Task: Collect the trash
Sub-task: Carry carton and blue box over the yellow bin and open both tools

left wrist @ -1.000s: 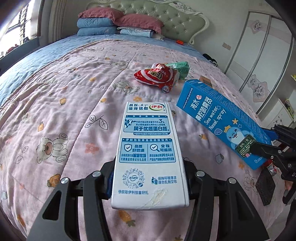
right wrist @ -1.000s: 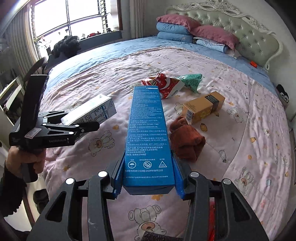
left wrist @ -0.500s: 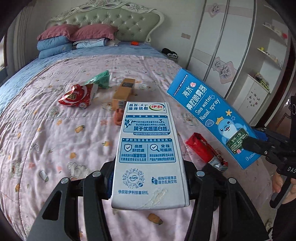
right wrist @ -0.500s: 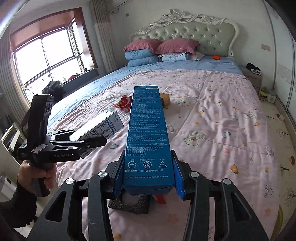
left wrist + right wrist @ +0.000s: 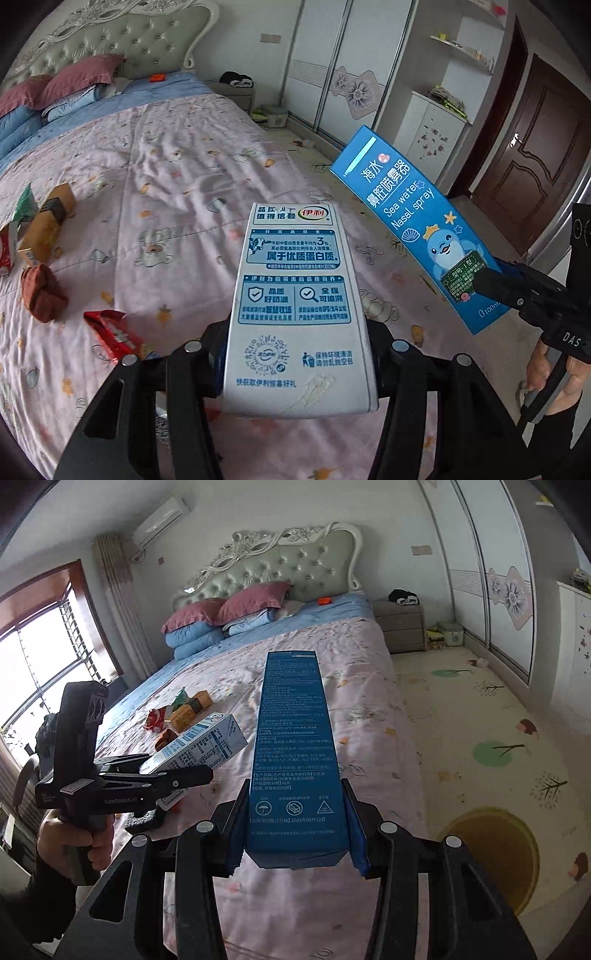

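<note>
Both grippers are loaded. The left gripper (image 5: 299,354) is clamped on a white milk carton (image 5: 295,295), a smooth printed rectangular box at bottom centre. The right gripper (image 5: 295,842) pinches a long, glossy blue nasal spray box (image 5: 295,753). At the left edge of the left view, on the quilted pink bedspread (image 5: 177,177), lie a crinkly red wrapper (image 5: 110,332), a cardboard box (image 5: 46,225) and a brown cloth lump (image 5: 42,291).

A white milk carton (image 5: 295,306) with blue print is held up above the near edge of the pink quilt. To its right a long blue nasal spray box (image 5: 413,225) tilts upward. Far left lie a tan box (image 5: 46,221), a red packet (image 5: 112,334) and a green wrapper (image 5: 25,203).
</note>
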The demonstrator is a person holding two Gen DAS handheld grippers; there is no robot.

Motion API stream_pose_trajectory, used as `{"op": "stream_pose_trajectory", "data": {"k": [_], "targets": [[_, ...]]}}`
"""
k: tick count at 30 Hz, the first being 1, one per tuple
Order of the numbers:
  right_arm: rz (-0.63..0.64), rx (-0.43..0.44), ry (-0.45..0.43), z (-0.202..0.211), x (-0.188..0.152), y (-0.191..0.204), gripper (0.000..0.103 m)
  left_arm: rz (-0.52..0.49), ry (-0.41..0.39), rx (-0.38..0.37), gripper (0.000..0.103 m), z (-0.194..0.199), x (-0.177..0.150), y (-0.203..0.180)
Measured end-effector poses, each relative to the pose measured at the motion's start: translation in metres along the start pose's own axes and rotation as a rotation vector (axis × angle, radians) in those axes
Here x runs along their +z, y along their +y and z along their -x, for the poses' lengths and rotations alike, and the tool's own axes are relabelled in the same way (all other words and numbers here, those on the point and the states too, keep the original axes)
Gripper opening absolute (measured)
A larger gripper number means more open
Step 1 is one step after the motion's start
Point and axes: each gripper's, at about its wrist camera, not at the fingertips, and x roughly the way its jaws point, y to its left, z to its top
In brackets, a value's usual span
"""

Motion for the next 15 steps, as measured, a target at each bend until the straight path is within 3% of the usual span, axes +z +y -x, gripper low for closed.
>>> {"op": "stream_pose_trajectory", "data": {"k": [15], "targets": [[-0.277, -0.204, -0.066, 0.078, -0.070, -0.152, 0.044, -0.213, 0.154, -0.134, 0.054, -0.112, 0.023, -0.152]]}}
